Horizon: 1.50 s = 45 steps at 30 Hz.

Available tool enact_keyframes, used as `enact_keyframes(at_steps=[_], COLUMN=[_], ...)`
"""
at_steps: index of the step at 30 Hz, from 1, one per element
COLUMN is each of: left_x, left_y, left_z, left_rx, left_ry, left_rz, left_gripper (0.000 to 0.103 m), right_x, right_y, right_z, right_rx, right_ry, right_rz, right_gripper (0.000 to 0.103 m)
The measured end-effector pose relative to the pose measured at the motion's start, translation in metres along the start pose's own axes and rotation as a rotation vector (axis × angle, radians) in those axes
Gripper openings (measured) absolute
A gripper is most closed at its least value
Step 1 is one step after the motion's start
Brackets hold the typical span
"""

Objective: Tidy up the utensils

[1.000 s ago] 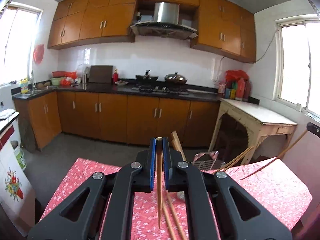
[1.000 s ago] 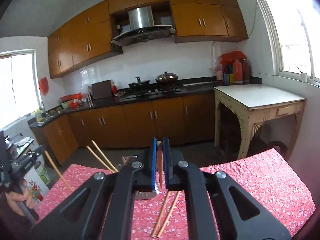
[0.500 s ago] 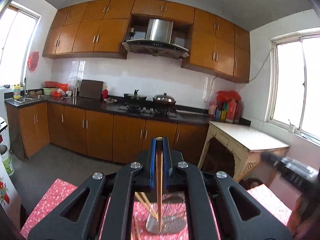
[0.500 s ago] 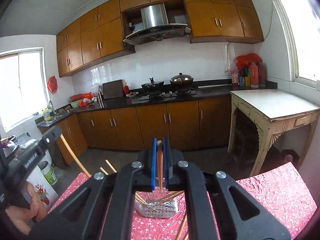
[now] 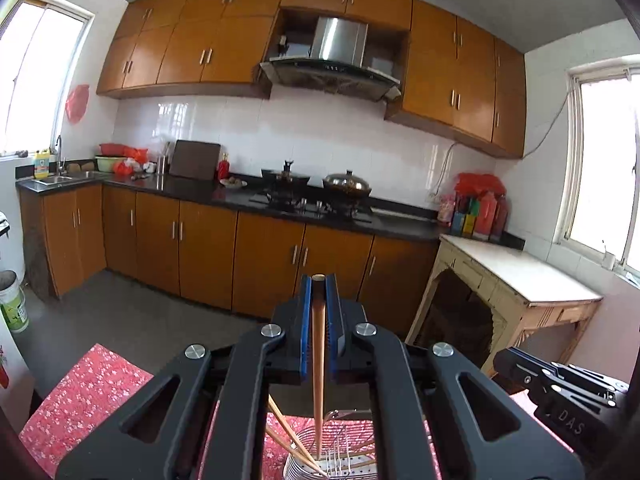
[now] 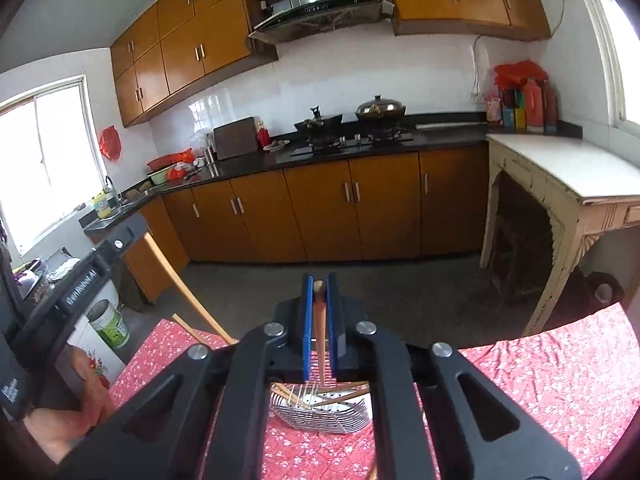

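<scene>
My left gripper is shut on a wooden chopstick that hangs down between the blue pads, its tip over a wire utensil basket holding other chopsticks. My right gripper is likewise shut on a wooden chopstick pointing down toward the same wire basket, where several chopsticks lie. In the right wrist view the left gripper's body sits at the left with its chopstick slanting down. The right gripper's body shows at the lower right of the left wrist view.
The basket stands on a table with a red flowered cloth. A person's hand holds the left gripper. Beyond the table are grey floor, wooden kitchen cabinets, a stove with pots and a pale side table.
Both grippers have swung in over the wire basket, each keeping its chopstick. The basket now lies right under the fingers in both views, and the two grippers are closer together.
</scene>
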<state>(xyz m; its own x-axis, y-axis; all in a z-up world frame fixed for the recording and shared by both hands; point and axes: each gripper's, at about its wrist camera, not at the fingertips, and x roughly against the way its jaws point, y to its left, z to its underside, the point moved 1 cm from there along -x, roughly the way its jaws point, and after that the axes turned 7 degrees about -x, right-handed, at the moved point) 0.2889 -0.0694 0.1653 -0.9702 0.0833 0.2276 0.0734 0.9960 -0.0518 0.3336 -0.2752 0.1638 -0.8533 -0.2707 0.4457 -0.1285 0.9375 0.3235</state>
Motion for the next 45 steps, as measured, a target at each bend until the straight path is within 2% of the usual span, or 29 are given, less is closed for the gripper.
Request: enact_keyframes(at_steps=[9,11,12,13,15,16,24,27,29,30,32,34,36,39,40,42,45], left_x=[-0.015,-0.017,-0.016,-0.015,-0.011,-0.009,0.018,0.032,0.051,0.059,0.07,0.079,0.081,0.07,0.063,0.056,0.049], left_y=[-0.004,-0.002,-0.001,0.002,0.008,0.01,0.026,0.033,0.044,0.05,0.061,0.073,0.087,0.099,0.099,0.096,0.09], left_z=[0.009,0.009,0.009,0.008,0.006,0.005,0.001,0.008,0.021,0.028,0.045,0.07,0.101,0.142,0.159,0.181,0.209], left_rx=[-0.035,-0.034,-0.032,-0.03,-0.025,-0.021,-0.018,-0.028,-0.04,-0.043,-0.054,-0.093,-0.09,-0.106,-0.155,-0.217,-0.232], left_ry=[0.063,0.074,0.075,0.08,0.075,0.071,0.059,0.063,0.079,0.087,0.106,0.141,0.19,0.321,0.383,0.43,0.482], left_rz=[0.003,-0.007,-0.009,-0.012,-0.033,-0.041,-0.063,-0.063,-0.057,-0.047,-0.031,-0.041,-0.05,-0.05,-0.086,-0.157,-0.123], left_gripper=[0.007,0.007,0.008,0.012,0.028,0.039,0.046,0.058,0.073,0.077,0.09,0.092,0.093,0.094,0.099,0.101,0.101], right_x=[-0.019,-0.019,-0.019,-0.018,-0.015,-0.013,0.014,0.032,0.044,0.051,0.058,0.058,0.047,0.025,0.015,-0.005,-0.027], right_y=[-0.003,-0.005,-0.006,-0.007,-0.012,-0.014,-0.027,-0.034,-0.047,-0.058,-0.077,-0.098,-0.119,-0.14,-0.144,-0.145,-0.134], right_z=[0.008,0.009,0.009,0.009,0.008,0.008,0.012,0.023,0.033,0.043,0.062,0.088,0.123,0.168,0.184,0.212,0.236], right_rx=[-0.001,0.007,0.012,0.019,0.023,0.016,-0.017,-0.016,-0.031,-0.048,-0.067,-0.065,-0.072,-0.113,-0.132,-0.158,-0.154], right_ry=[0.032,0.016,0.011,-0.001,-0.02,-0.023,-0.059,-0.081,-0.091,-0.096,-0.091,-0.061,0.009,0.122,0.162,0.233,0.289], right_rz=[0.016,0.049,0.061,0.084,0.11,0.119,0.156,0.194,0.229,0.259,0.323,0.385,0.43,0.415,0.399,0.36,0.327], right_gripper=[0.008,0.012,0.022,0.029,0.031,0.031,0.035,0.039,0.045,0.049,0.051,0.051,0.051,0.05,0.048,0.044,0.042])
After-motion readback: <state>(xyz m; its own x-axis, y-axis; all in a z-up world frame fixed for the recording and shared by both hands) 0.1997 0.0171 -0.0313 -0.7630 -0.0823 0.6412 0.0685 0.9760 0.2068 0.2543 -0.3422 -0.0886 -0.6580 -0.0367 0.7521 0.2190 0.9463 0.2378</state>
